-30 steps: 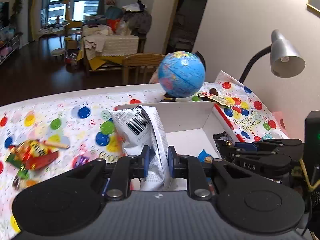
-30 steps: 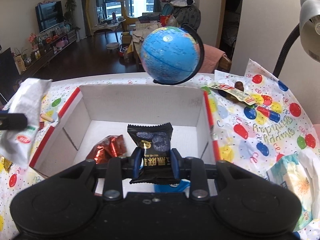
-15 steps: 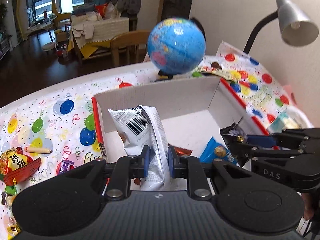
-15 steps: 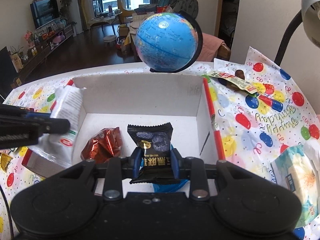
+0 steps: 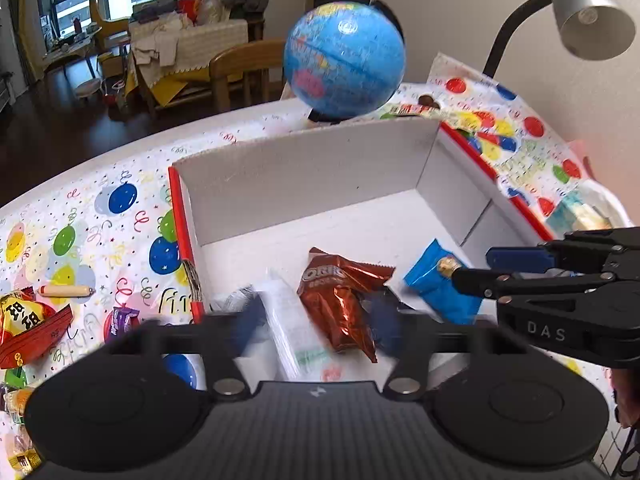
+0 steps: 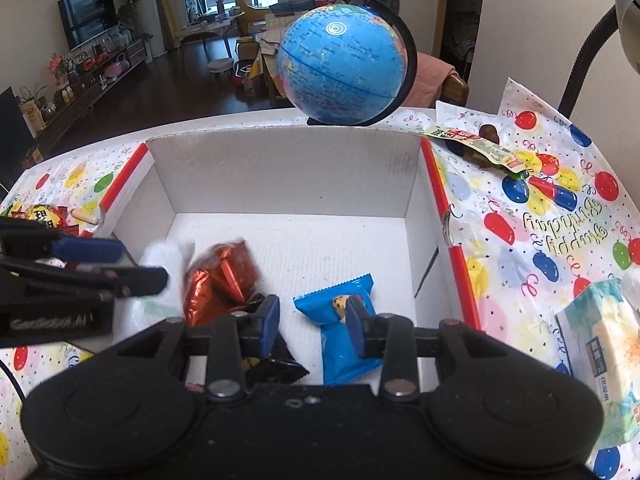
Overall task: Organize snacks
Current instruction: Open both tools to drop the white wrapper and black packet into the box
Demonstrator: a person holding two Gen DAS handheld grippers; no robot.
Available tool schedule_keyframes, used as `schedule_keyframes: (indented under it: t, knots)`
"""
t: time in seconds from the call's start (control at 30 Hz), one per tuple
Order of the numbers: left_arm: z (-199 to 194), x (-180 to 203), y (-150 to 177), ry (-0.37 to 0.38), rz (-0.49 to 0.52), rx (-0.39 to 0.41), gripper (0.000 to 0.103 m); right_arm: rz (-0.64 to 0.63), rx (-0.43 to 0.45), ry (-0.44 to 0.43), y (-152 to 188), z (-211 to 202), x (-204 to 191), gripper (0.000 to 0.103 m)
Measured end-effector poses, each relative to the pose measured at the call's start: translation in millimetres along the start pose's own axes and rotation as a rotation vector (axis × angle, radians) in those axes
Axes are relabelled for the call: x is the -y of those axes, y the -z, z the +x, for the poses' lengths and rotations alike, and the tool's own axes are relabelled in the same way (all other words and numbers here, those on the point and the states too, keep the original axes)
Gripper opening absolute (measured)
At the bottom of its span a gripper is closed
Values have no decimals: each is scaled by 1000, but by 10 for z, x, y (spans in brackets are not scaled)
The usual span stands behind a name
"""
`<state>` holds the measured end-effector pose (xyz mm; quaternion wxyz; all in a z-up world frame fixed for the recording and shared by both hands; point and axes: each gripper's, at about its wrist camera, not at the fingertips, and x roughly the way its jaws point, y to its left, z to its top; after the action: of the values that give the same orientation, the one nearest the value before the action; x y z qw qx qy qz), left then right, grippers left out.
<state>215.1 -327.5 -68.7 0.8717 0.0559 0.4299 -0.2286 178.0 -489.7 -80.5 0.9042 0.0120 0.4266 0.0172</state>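
Both jaws wide apart over the white box (image 6: pixel 288 168); left gripper (image 5: pixel 316 320) and right gripper (image 6: pixel 312 320) hold nothing; far half bare.

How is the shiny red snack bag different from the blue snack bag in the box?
The red snack bag is coppery, shiny and crumpled, with Oreo printed on it; the blue snack bag is matte, smooth and flat, with a cookie pictured on it. The red one lies toward the left of the box, the blue one to its right, partly under the right tongs. Both are sealed and lie on the box floor.
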Motion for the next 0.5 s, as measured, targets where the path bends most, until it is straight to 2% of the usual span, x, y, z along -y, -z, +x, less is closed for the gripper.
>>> schedule_keyframes:
  t: [0.17,0.3,0.5]
  knots:
    - [-168,-18,19,12,-5,42,74,3,23,2,24,-136,-13,44]
    - [-342,-58,60,23,-16,71,74,-3,64,2,22,-313,-74,61]
    - [-652,-177,153,24,-35,120,74,-12,112,-15,-10,-564,-266,73]
